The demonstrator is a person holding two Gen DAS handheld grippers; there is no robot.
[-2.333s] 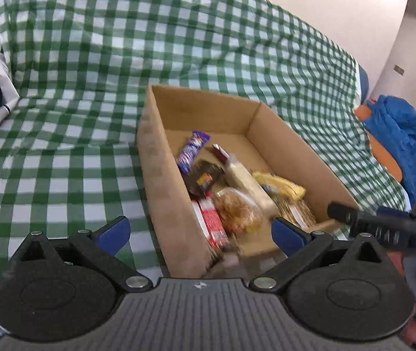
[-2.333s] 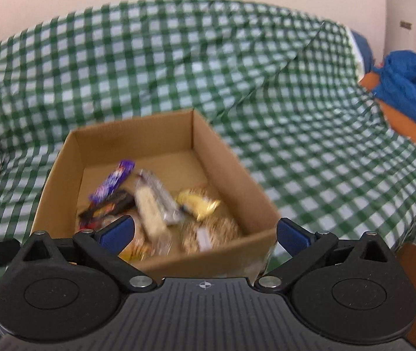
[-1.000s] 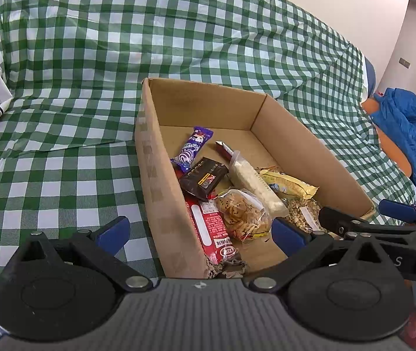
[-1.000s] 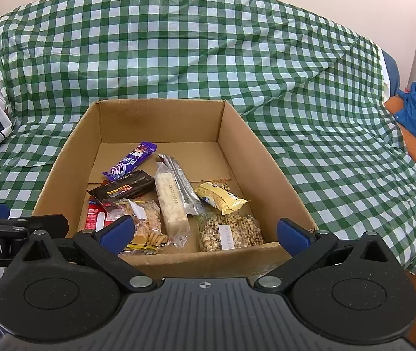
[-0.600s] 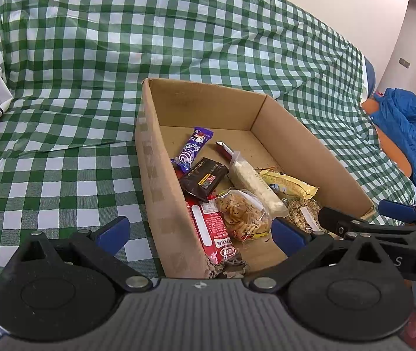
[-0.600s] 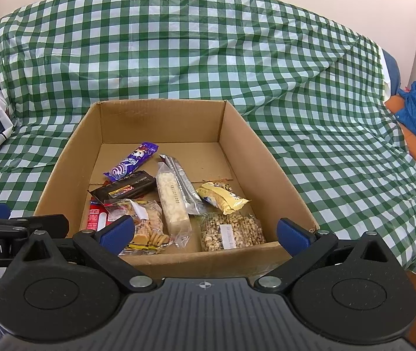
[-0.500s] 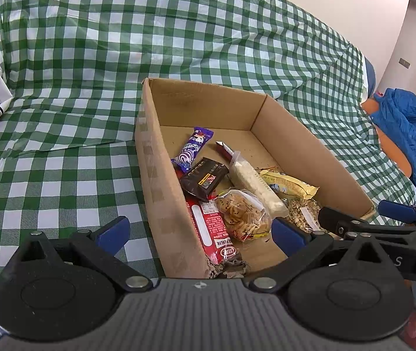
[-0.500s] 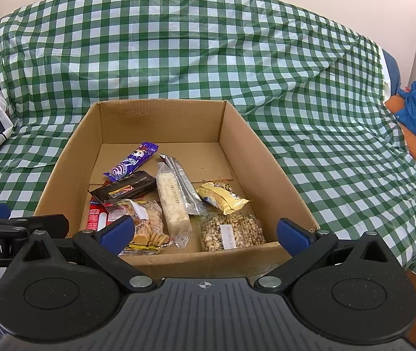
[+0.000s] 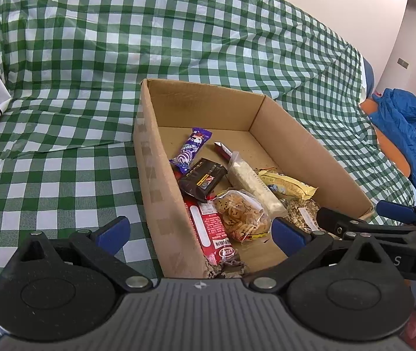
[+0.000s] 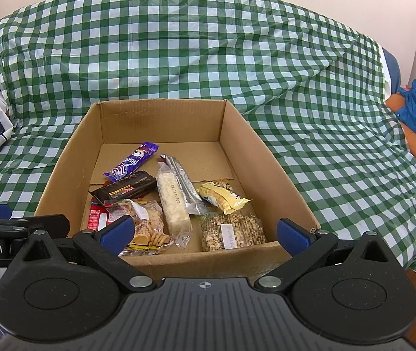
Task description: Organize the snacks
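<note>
Both claws are spread wide and carry nothing: the right gripper (image 10: pixel 205 231) hangs just short of the near wall of the cardboard box (image 10: pixel 161 117), and the left gripper (image 9: pixel 199 231) straddles the box's near left corner, one blue pad outside the wall and one over the contents. Inside, the snacks lie loose in the front half: a bag of small crackers (image 10: pixel 149 228) and a red packet (image 10: pixel 98 218) nearest the left claw, a clear bag of granola (image 10: pixel 232 232) closest to the right claw, then a long white bar (image 10: pixel 172 199), a silver wrapper (image 10: pixel 184 184), a yellow bar (image 10: pixel 222 197), a dark chocolate pack (image 10: pixel 126 188) and a purple wrapper (image 10: pixel 133 162) farther back. The box sits on a green checked cloth (image 10: pixel 178 44).

Likely trouble: packets overlap, so closing on one may drag a neighbour; slippery film may slide free; the cracker bag could be crushed; a low approach could catch the near wall and shove the box across the cloth.
</note>
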